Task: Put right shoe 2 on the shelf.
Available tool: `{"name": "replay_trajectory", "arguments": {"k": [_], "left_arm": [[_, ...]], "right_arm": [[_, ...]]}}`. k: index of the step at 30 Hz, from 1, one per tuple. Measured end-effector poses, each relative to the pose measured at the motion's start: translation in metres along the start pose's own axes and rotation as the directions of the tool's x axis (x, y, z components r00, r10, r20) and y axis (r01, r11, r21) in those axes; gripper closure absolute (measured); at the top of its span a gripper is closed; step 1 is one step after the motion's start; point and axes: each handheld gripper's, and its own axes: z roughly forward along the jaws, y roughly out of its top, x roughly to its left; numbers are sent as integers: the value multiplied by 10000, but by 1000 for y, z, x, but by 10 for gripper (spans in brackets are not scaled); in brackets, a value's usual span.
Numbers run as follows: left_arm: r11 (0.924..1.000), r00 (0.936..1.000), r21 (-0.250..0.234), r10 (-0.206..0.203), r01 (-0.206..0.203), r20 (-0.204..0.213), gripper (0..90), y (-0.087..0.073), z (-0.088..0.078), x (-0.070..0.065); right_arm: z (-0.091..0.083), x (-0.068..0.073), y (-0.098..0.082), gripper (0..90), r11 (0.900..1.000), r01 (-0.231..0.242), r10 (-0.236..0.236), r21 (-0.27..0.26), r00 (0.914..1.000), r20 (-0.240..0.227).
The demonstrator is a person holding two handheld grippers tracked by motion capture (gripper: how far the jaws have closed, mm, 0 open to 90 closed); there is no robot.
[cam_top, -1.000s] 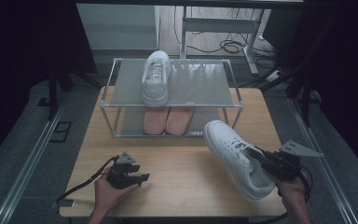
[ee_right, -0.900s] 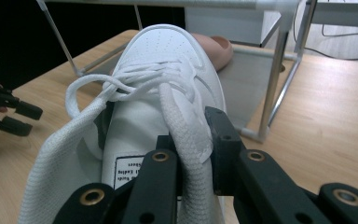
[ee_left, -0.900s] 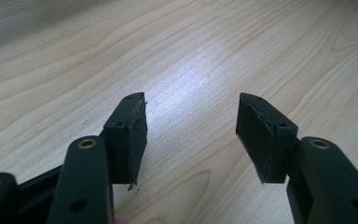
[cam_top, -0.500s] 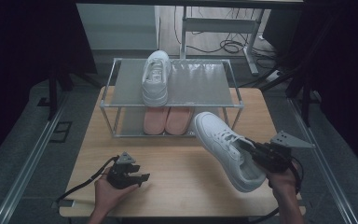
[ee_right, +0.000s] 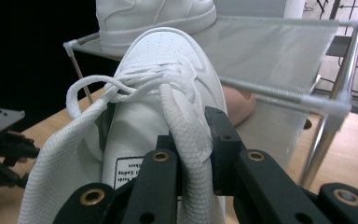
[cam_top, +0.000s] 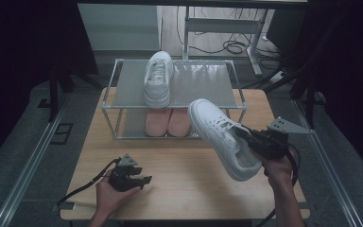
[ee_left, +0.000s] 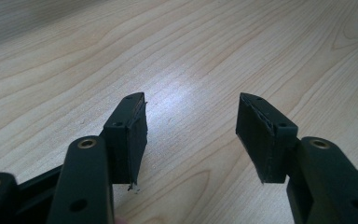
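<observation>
Metal rack (cam_top: 111, 105) holds white sneaker (cam_top: 157, 79) above pink shoes (cam_top: 167, 122).

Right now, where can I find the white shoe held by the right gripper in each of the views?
High view: the held white shoe is right of centre, toe toward the rack, in the right gripper.
Left gripper view: it is not in this picture; open jaws over the table.
Right gripper view: the shoe is at the centre, gripped at the jaws.
Shared landmark: the metal shoe rack behind the shoe.
</observation>
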Motion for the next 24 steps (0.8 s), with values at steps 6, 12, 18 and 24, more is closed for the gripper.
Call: {"name": "replay_trajectory", "arguments": {"k": [6, 12, 18, 24], "left_arm": [[10000, 10000, -15, -27, 27, 5, 438, 0, -1, 0], [10000, 10000, -38, 25, -25, 28, 437, 0, -1, 1], [10000, 10000, 0, -11, 11, 50, 437, 0, 0, 0], [10000, 10000, -11, 32, -32, 53, 437, 0, 0, 1]], "right_arm": [[10, 2, 18, 816, 9999, 83, -84, -88, 9999, -102], [20, 3, 36, 816, 9998, 3, -3, -176, 10000, 8], [33, 1, 49, 816, 10000, -55, 57, -75, 9997, 232], [49, -6, 68, 816, 9998, -188, 185, 84, 9991, 375]]}}
